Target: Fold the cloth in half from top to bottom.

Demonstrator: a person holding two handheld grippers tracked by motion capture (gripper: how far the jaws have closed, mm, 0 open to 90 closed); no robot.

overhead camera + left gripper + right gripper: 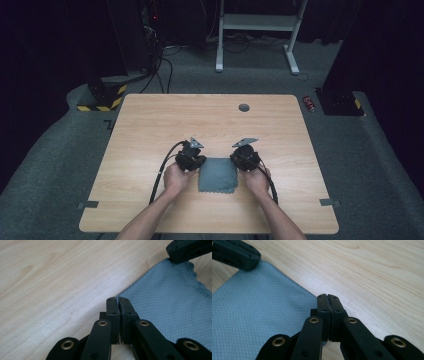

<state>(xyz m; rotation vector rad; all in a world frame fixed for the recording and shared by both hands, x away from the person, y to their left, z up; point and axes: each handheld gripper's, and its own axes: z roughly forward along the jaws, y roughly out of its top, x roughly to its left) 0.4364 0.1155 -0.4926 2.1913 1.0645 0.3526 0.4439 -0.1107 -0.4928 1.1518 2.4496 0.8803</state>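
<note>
We see a grey cloth (218,174) lying flat on the table (150,125), folded into a small, roughly square pad with a fine diamond weave. It sits near the table's front edge, about midway between its left and right sides, and we take it as our landmark.

The left gripper (196,161) is at the cloth's far left corner. In the left gripper view its jaws are pressed together, with the cloth (170,302) corner meeting the tips (117,300); we read it as pinching that corner, though the fabric between the pads is hidden. The left hand (177,179) sits just left of the cloth, its cable looping away over the wood toward the table's front edge.

The right gripper (243,159) is at the cloth's far right corner. In the right gripper view its jaws (327,296) are likewise pressed together right at the cloth (262,315) corner, pinching it as far as we can tell. The right hand (256,180) rests just right of the cloth.

Each gripper view shows the other gripper's black tip at the cloth's opposite far corner: the right one (190,250) in the left gripper view, the left one (235,255) in the right gripper view.

Beyond the cloth, near the table's far edge, there is a small round grommet (244,107). Past the table, on the grey floor, stands a white frame (257,30).
</note>
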